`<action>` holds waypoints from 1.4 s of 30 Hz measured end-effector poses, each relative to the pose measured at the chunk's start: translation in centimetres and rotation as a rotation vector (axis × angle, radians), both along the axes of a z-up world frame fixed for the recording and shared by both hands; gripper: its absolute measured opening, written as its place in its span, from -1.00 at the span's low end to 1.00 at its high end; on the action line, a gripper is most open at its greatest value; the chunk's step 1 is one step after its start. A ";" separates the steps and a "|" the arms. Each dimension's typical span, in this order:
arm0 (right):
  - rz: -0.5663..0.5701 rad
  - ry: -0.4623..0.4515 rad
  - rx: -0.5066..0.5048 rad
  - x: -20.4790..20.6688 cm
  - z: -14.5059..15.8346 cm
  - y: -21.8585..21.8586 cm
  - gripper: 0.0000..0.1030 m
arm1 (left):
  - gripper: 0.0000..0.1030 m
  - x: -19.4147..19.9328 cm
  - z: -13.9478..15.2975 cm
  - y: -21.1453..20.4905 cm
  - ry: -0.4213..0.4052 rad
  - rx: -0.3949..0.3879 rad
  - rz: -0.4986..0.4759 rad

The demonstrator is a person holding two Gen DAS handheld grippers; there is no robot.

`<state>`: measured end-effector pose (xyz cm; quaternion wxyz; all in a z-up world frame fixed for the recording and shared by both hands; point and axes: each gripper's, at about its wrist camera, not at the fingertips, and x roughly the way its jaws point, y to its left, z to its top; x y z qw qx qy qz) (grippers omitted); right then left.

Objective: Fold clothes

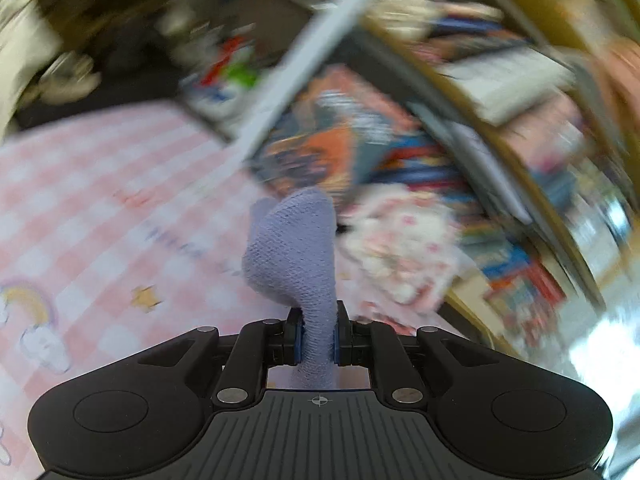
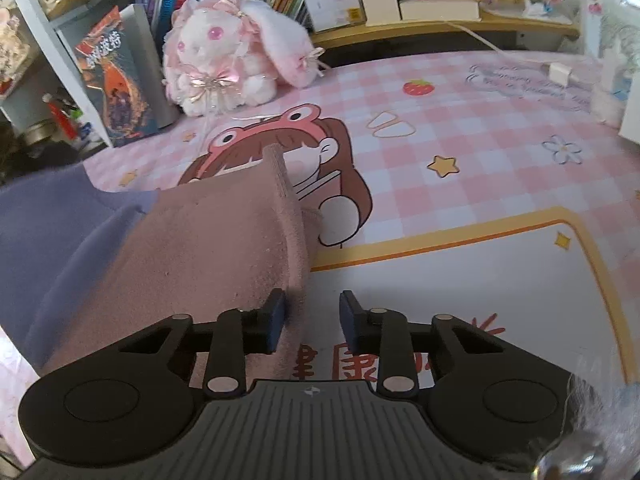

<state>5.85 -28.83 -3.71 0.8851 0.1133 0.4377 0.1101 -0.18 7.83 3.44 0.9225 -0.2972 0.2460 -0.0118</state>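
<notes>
Left gripper point(image 1: 318, 336) is clamped on the lavender end of a sock point(image 1: 292, 248), lifted off the pink checked mat point(image 1: 100, 184); that view is motion-blurred. Right gripper point(image 2: 312, 320) stands apart-jawed, its left finger point(image 2: 276, 320) touching the sock's pink cuff point(image 2: 224, 248) at 11 o'clock. Judgement: shift right gripper left to straddle the cuff edge, close, then keep the fabric taut before folding.

The left wrist view is heavily smeared by motion blur: the books point(image 1: 344, 136) and shelf behind the purple sock point(image 1: 294, 256) are streaked, while the sock itself is rendered fairly sharp. The right wrist view is sharp and evenly, softly lit. Pale glare is seen low at the right of the checked mat point(image 2: 480, 128). Straight lines are bent at the fisheye edges.
</notes>
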 end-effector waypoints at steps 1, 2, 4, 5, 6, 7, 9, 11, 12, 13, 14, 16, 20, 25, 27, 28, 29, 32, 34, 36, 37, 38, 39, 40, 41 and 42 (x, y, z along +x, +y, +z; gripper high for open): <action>0.009 0.001 0.012 0.0 -0.1 -0.1 -0.51 | -0.77 -0.4 0.9 -1.7 -0.025 0.054 -0.052; 0.017 0.000 0.020 0.1 -0.1 -0.3 -0.52 | -0.77 -0.8 1.5 -3.5 -0.046 0.104 -0.106; 0.036 -0.001 0.037 0.1 -0.2 -0.6 -0.53 | -0.72 -1.4 2.2 -7.1 -0.065 0.195 -0.245; 0.043 0.001 0.047 0.1 -0.3 -0.8 -0.54 | -0.67 -1.6 2.0 -8.8 -0.052 0.231 -0.316; 0.049 0.003 0.058 0.2 -0.3 -1.0 -0.54 | -0.58 -1.6 1.3 -10.5 -0.016 0.260 -0.383; 0.056 0.005 0.068 0.2 -0.4 -1.2 -0.54 | -0.51 -1.5 0.6 -12.2 0.021 0.288 -0.449; 0.069 0.014 0.094 0.3 -0.5 -1.7 -0.54 | -0.29 -1.4 -0.9 -15.2 0.100 0.333 -0.561; 0.082 0.028 0.124 0.4 -0.6 -2.3 -0.53 | 0.07 -1.2 -2.6 -17.0 0.198 0.342 -0.586; 0.089 0.036 0.139 0.4 -0.7 -2.6 -0.53 | 0.25 -1.1 -3.0 -17.3 0.223 0.342 -0.575; 0.095 0.032 0.148 0.4 -0.7 -2.8 -0.53 | 0.36 -1.1 -3.2 -17.3 0.228 0.323 -0.566; 0.105 0.033 0.155 0.4 -0.7 -3.0 -0.48 | 0.40 -1.1 -3.5 -17.4 0.233 0.304 -0.557; 0.113 0.034 0.161 0.1 -0.6 -3.5 -0.41 | 0.45 -1.4 -3.6 -17.6 0.233 0.293 -0.533; 0.095 0.041 0.193 -0.3 0.0 -4.9 -0.24 | 0.45 -2.4 -2.4 -17.8 0.183 0.253 -0.481; 0.067 0.086 0.346 -0.1 1.2 -7.0 0.02 | 0.45 -4.0 0.1 -14.9 0.052 0.057 -0.367; 0.072 0.113 0.427 0.1 1.7 -7.5 0.26 | 0.45 -4.2 0.3 -13.5 0.040 -0.002 -0.311; 0.074 0.126 0.467 0.2 2.0 -7.8 0.31 | 0.45 -4.2 0.1 -13.0 0.052 -0.004 -0.277; 0.093 0.145 0.487 0.3 2.1 -7.5 0.38 | 0.43 -4.2 -0.1 -12.5 0.064 -0.006 -0.242; 0.151 0.199 0.530 0.5 2.4 -6.4 0.44 | 0.38 -4.5 -0.7 -11.0 0.085 -0.016 -0.147; 0.214 0.239 0.527 0.7 2.4 -4.8 0.49 | 0.32 -4.9 -1.2 -9.9 0.095 -0.029 -0.100; 0.240 0.277 0.521 1.0 2.1 -3.4 0.51 | 0.29 -5.0 -1.8 -9.8 0.124 -0.016 -0.107; 0.253 0.296 0.517 1.1 1.9 -2.7 0.51 | 0.29 -5.0 -2.1 -9.9 0.141 -0.008 -0.115; 0.254 0.305 0.517 1.4 1.8 -2.1 0.51 | 0.28 -5.0 -2.5 -10.0 0.159 0.001 -0.123; 0.250 0.309 0.519 1.7 1.6 -1.5 0.51 | 0.28 -5.0 -2.8 -10.1 0.176 0.009 -0.132; 0.239 0.313 0.515 2.0 1.5 -1.0 0.51 | 0.28 -5.0 -3.1 -10.3 0.192 0.018 -0.142; 0.245 0.295 0.492 2.2 1.6 -0.4 0.50 | 0.28 -4.9 -3.3 -10.6 0.205 0.030 -0.152; 0.250 0.277 0.470 2.3 1.7 0.2 0.41 | 0.28 -4.9 -3.4 -10.7 0.208 0.040 -0.157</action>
